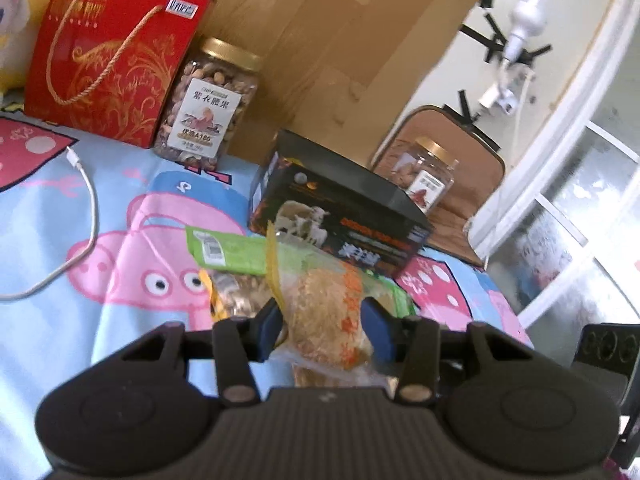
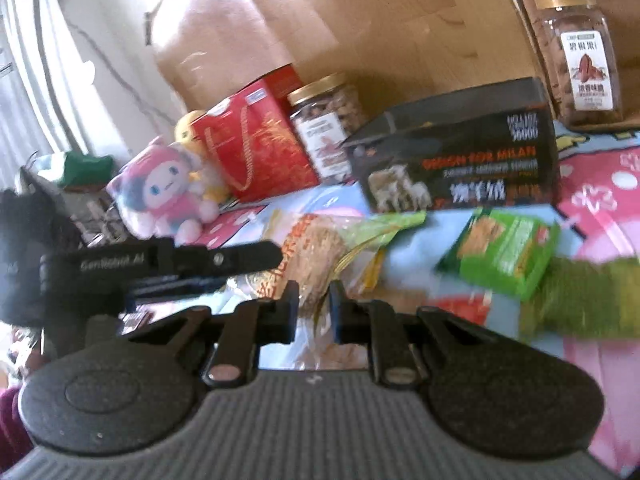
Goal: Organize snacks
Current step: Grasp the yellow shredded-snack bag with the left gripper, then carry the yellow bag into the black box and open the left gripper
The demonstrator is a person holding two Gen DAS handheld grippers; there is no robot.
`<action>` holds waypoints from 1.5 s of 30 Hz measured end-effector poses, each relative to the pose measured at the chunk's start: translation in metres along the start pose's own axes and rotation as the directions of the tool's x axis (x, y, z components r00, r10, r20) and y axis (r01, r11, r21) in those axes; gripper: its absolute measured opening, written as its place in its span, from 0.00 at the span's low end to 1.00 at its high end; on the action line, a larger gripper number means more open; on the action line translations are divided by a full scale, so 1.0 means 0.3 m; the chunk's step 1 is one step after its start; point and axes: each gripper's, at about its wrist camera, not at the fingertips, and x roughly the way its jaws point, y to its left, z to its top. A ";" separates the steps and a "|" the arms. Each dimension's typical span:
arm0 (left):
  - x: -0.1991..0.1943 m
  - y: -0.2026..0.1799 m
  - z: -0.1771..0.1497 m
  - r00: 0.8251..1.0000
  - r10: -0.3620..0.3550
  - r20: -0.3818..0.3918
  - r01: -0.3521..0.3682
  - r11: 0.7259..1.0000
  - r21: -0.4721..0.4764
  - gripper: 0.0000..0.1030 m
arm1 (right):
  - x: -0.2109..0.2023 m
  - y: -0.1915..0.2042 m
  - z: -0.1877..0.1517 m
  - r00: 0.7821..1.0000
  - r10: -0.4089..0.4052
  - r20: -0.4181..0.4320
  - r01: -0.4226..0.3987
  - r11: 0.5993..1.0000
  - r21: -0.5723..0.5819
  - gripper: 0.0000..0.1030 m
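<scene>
Left gripper clamps a clear noodle-snack bag, and the right gripper pinches that same bag, jaws narrow. The bag's long axis runs straight ahead from both. Just beyond sits a black box; a green packet lies right.

We see a light blue bedsheet printed with pink cartoon pigs and pink mushrooms dotted white. The gift bag is red with gold scrollwork and a gold rope handle. Both nut jars are clear with gold lids and white labels. The box is black with orange lettering and white sheep. One snack packet is clear with orange print, another bright green. The plush toy is pink and white.
</scene>
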 end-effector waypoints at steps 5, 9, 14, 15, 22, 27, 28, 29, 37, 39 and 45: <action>-0.100 -0.010 -0.088 1.000 0.010 0.010 -0.010 1.000 0.017 0.42 | -0.029 0.045 -0.070 0.998 0.044 -0.038 -0.046 0.998 -0.051 0.18; -0.162 0.005 -0.164 0.998 0.064 0.000 -0.064 0.998 -0.012 0.42 | -0.035 0.107 -0.110 0.995 0.071 -0.072 -0.080 0.990 -0.119 0.18; -0.238 0.025 -0.215 0.996 0.093 -0.001 -0.093 0.994 -0.050 0.42 | -0.033 0.176 -0.141 0.987 0.097 -0.128 -0.123 0.970 -0.211 0.18; -0.246 0.023 -0.220 0.995 0.100 -0.004 -0.100 0.994 -0.045 0.42 | -0.033 0.182 -0.147 0.986 0.100 -0.136 -0.128 0.968 -0.218 0.18; -0.230 0.008 -0.257 0.992 0.117 -0.044 -0.118 0.993 -0.026 0.43 | -0.056 0.191 -0.187 0.988 0.060 -0.145 -0.093 0.968 -0.232 0.23; -0.255 0.016 -0.265 0.993 0.116 -0.027 -0.117 0.992 -0.037 0.51 | -0.081 0.187 -0.203 0.992 0.031 -0.121 -0.058 0.972 -0.226 0.46; -0.268 0.018 -0.263 0.993 0.117 -0.012 -0.117 0.992 -0.036 0.55 | -0.088 0.192 -0.206 0.994 0.027 -0.110 -0.052 0.971 -0.234 0.51; -0.280 0.021 -0.257 0.993 0.118 0.002 -0.118 0.992 -0.037 0.59 | -0.093 0.199 -0.208 0.995 0.025 -0.100 -0.049 0.968 -0.246 0.54; -0.299 0.058 -0.231 0.995 0.100 0.011 -0.099 0.993 -0.066 0.62 | -0.065 0.218 -0.227 0.993 -0.007 -0.121 -0.029 0.956 -0.292 0.64; -0.280 0.053 -0.231 0.996 0.087 -0.005 -0.087 0.995 -0.052 0.60 | -0.053 0.224 -0.234 0.992 -0.026 -0.126 -0.013 0.952 -0.306 0.64; -0.220 0.037 -0.264 0.992 0.112 -0.059 -0.112 0.994 -0.003 0.47 | -0.007 0.241 -0.254 0.987 -0.064 -0.146 0.009 0.937 -0.349 0.64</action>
